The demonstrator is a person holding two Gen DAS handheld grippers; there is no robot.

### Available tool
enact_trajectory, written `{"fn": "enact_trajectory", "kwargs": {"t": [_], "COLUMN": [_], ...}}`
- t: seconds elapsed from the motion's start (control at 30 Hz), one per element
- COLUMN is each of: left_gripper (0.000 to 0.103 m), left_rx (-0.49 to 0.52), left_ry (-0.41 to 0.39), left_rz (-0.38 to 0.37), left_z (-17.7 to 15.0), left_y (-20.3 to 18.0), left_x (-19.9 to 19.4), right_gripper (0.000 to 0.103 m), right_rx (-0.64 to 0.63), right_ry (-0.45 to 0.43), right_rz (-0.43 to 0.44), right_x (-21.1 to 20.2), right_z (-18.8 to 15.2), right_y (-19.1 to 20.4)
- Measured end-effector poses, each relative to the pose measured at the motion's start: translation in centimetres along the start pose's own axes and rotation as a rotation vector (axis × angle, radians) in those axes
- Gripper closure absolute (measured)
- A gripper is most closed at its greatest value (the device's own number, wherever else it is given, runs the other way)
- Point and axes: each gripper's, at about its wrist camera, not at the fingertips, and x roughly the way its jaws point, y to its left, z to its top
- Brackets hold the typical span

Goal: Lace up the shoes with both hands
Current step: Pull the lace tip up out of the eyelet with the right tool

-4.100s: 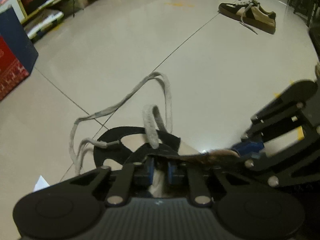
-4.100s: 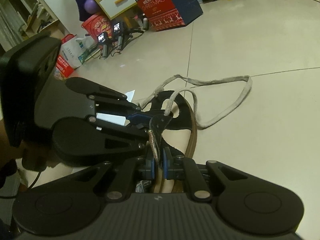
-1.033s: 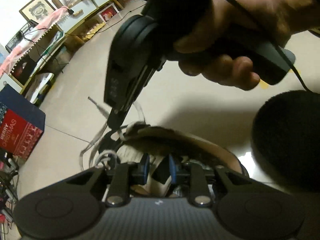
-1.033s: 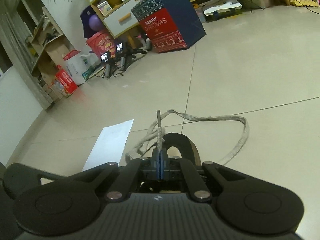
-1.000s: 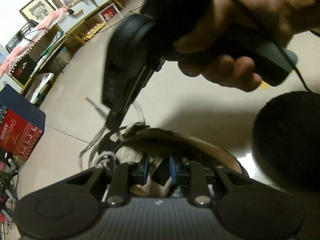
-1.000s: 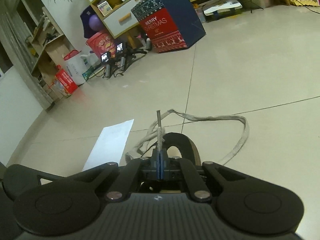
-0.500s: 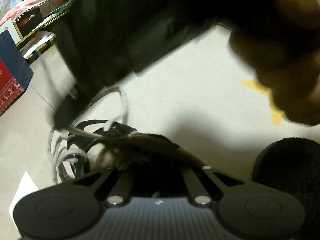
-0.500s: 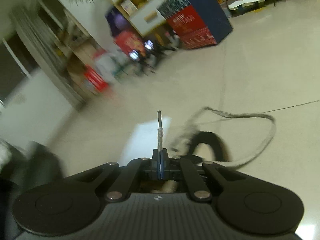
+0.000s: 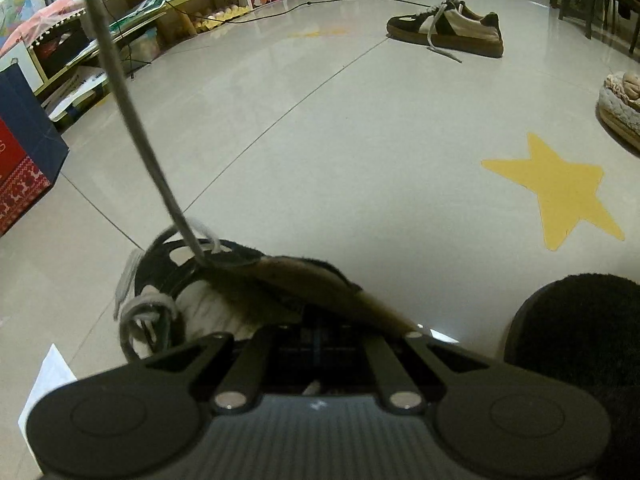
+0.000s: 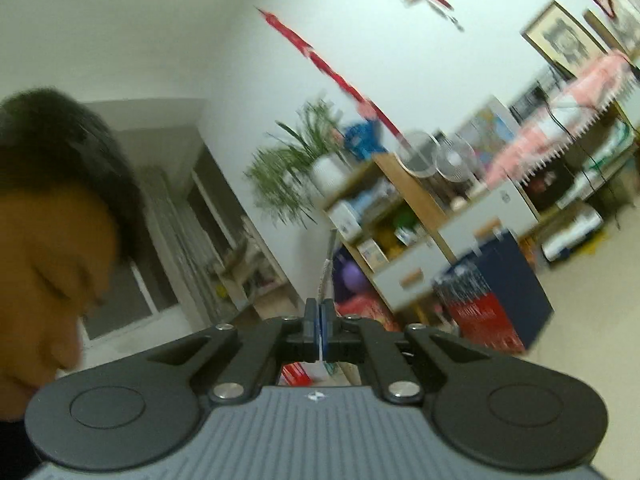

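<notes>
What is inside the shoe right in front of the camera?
Through the near shoe's opening a pale lining shows, with grey lace rising taut from the eyelet flap and loose loops beside it. The toe end is hidden under the left hand-held gripper.

Yellow star sticker (image 9: 560, 188) lying on the tiled floor (image 9: 340, 140), potted plant (image 10: 304, 168) sitting atop shelves (image 10: 400, 216), white paper (image 9: 48, 380) lying at floor's edge.

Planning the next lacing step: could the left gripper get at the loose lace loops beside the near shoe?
Probably yes. The left gripper is shut low over the shoe, and the loops lie just left of it, nothing between; it must open first.
</notes>
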Motion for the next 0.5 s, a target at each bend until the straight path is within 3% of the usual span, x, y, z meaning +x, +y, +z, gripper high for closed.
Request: {"fn": "enact_trajectory", "kwargs": {"t": [0.07, 0.13, 0.27, 0.37, 0.43, 0.5], "left_gripper": [0.103, 0.103, 0.1, 0.085, 0.058, 0.055], "left_rx": [0.0, 0.0, 0.015, -0.013, -0.061, -0.146], "left_ry": [-0.001, -0.002, -0.007, -0.045, -0.066, -0.094], "left_rz": [-0.001, -0.001, -0.014, -0.008, -0.018, -0.054], "left_z": [-0.1, -0.2, -0.1, -0.2, -0.5, -1.1], "left_y": [0.0, 0.0, 0.3, 1.4, 2.5, 4.4], "left_x": [-0.2, -0.3, -1.0, -3.4, -5.4, -7.1], "right_gripper": [0.101, 0.101, 0.101, 0.101, 0.101, 0.1], "right_rx": [0.021, -0.048, -0.113, -0.071, -0.094, -0.068], "right_ry": [-0.027, -0.044, 0.007, 0.051, 0.099, 0.143], "right_rz": [0.019, 0.014, -0.155, -0.287, -0.398, -0.489], "right_x": [-0.4, -0.9, -0.5, -1.3, -1.8, -2.5], "right_z": [0.3, 1.2, 1.2, -0.1, -1.4, -2.8], "right_y": [0.4, 1.7, -0.6, -4.1, -5.9, -8.2]}}
